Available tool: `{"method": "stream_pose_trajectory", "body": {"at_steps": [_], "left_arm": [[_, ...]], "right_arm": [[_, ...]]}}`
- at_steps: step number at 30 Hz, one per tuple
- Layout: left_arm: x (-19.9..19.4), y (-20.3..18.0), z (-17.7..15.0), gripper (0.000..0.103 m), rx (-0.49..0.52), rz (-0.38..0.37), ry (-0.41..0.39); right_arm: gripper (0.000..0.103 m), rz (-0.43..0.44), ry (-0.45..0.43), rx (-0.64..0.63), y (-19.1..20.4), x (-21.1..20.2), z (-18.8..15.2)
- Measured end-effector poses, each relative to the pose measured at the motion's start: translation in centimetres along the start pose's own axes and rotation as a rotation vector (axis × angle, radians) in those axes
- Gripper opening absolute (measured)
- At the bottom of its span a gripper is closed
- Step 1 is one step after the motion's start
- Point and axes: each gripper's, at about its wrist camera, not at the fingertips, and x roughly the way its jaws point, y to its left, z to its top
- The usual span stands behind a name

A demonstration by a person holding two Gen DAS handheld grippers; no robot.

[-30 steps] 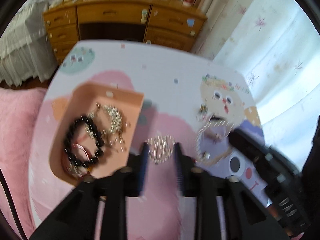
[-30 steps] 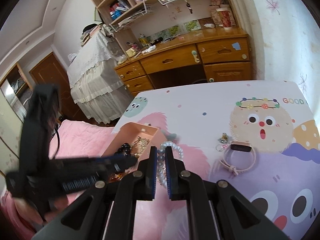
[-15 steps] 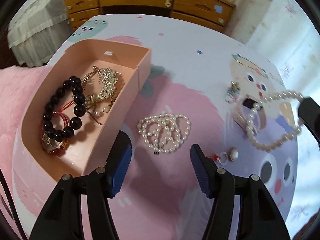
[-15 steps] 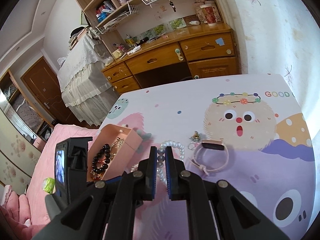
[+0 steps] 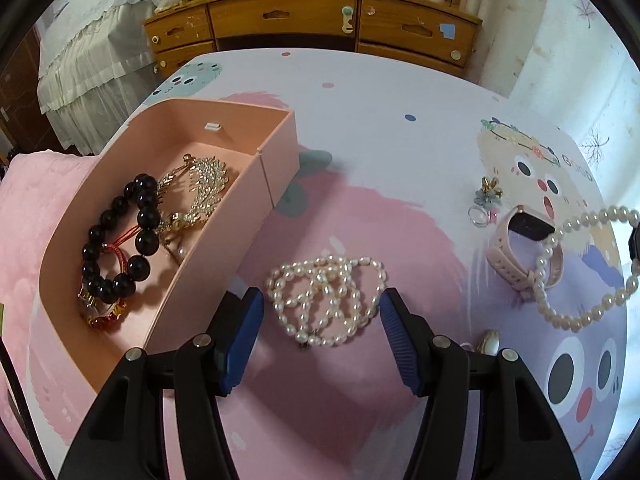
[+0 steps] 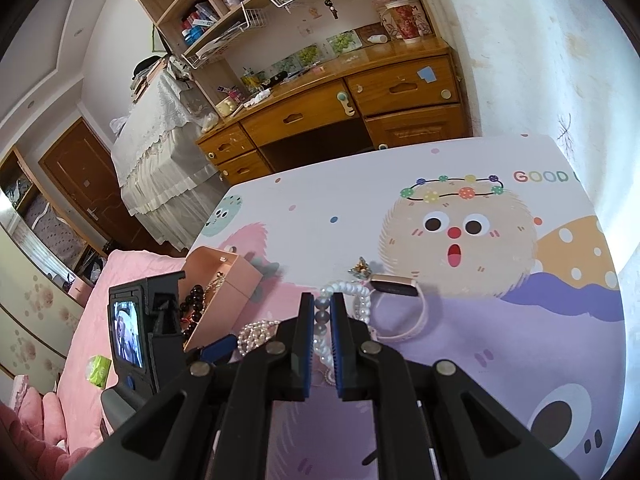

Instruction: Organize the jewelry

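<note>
A pink jewelry box (image 5: 276, 168) stands at the table's left, holding a black bead bracelet (image 5: 120, 240) and a gold brooch (image 5: 200, 192). My left gripper (image 5: 320, 320) is open, its fingers either side of a coiled small-pearl bracelet (image 5: 328, 296) on the table. My right gripper (image 6: 322, 320) is shut on a large-pearl necklace (image 6: 344, 292), which hangs in the air at the right of the left wrist view (image 5: 580, 280). The box also shows in the right wrist view (image 6: 232, 276).
A pink smartwatch (image 5: 520, 248), a flower ring (image 5: 486, 200) and a small pearl earring (image 5: 490, 340) lie on the table's right side. A wooden desk (image 5: 312, 20) stands beyond the far edge. A pink bed (image 6: 80, 340) is on the left.
My left gripper has opened wide and come down around the coiled pearl bracelet. My right gripper has lifted slightly with the pearl necklace.
</note>
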Motion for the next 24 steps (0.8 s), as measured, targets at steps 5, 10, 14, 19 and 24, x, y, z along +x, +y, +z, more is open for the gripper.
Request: {"method": "stream_pose_trajectory", "body": {"at_steps": [5, 10, 14, 19, 24], "left_arm": [[-0.1, -0.2, 0.2, 0.029, 0.009, -0.017, -0.027], [-0.2, 0.5, 0.4, 0.019, 0.002, -0.049, -0.018], [-0.5, 0.6, 0.6, 0.012, 0.042, -0.079, -0.010], [-1.9, 0.3, 0.7, 0.007, 0.099, -0.124, -0.028], [-4.1, 0.5, 1.2, 0.007, 0.132, -0.179, -0.050]], "right_arm": [[0.008, -0.003, -0.001, 0.011, -0.7, -0.2, 0.0], [0.008, -0.003, -0.010, 0.022, -0.9, -0.5, -0.1], [0.008, -0.004, -0.019, 0.020, -0.5, -0.6, 0.0], [0.008, 0.001, -0.032, 0.015, 0.2, -1.0, 0.0], [0.008, -0.001, -0.048, -0.007, 1.6, -1.1, 0.0]]}}
